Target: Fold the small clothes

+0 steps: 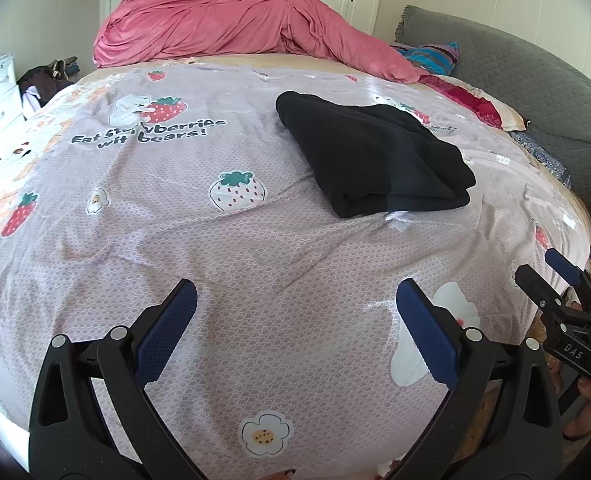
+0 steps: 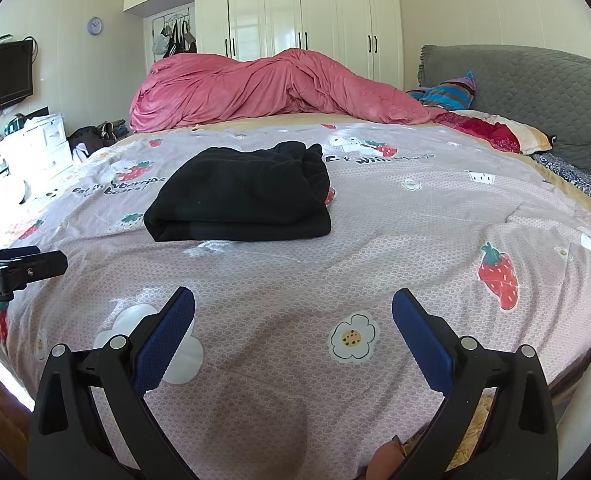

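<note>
A black garment (image 1: pixel 371 156) lies folded in a thick rectangle on the lilac strawberry-print bedspread (image 1: pixel 223 280). It also shows in the right wrist view (image 2: pixel 239 196), left of centre. My left gripper (image 1: pixel 297 292) is open and empty, held above the bedspread well short of the garment. My right gripper (image 2: pixel 293 300) is open and empty too, also short of the garment. The right gripper shows at the right edge of the left wrist view (image 1: pixel 563 276). The left gripper's body shows at the left edge of the right wrist view (image 2: pixel 15 270).
A crumpled pink duvet (image 2: pixel 271 88) is heaped at the far side of the bed. Pillows (image 2: pixel 491 130) and a grey padded headboard (image 2: pixel 535 92) are at the right. White wardrobes (image 2: pixel 299 16) stand behind. A white dresser (image 2: pixel 35 148) and a TV (image 2: pixel 1 76) are at the left.
</note>
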Demonstrator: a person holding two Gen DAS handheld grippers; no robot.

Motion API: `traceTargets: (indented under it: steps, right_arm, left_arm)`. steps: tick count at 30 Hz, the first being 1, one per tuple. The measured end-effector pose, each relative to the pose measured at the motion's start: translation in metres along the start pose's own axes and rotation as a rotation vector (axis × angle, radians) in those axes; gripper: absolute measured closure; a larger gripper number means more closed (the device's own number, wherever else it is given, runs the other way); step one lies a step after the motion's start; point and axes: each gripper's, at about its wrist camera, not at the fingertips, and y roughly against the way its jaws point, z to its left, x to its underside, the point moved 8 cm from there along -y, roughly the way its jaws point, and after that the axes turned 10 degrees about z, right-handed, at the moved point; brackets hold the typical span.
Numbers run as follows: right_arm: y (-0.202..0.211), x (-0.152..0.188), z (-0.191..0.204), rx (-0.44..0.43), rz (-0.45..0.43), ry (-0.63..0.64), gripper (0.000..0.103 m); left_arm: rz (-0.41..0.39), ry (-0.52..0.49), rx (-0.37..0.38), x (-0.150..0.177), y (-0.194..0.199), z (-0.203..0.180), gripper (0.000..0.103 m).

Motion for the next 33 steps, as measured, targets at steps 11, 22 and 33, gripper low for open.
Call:
traceTargets:
  steps: [11,22,33]
  right_arm:
    - [0.001,0.001,0.0,0.002,0.002,-0.001,0.004]
    - [0.022,0.0,-0.041,0.135,-0.014,-0.084,0.004]
    - [0.112,0.108,-0.326,0.79,0.172,-0.612,0.004]
  left_arm:
    - [0.002,0.002,0.007,0.001,0.001,0.002,0.009]
    - [0.004,-0.005,-0.021,0.005,0.005,0.0,0.009]
    - [0.072,0.245,-0.247,-0.046,0.005,0.186,0.009]
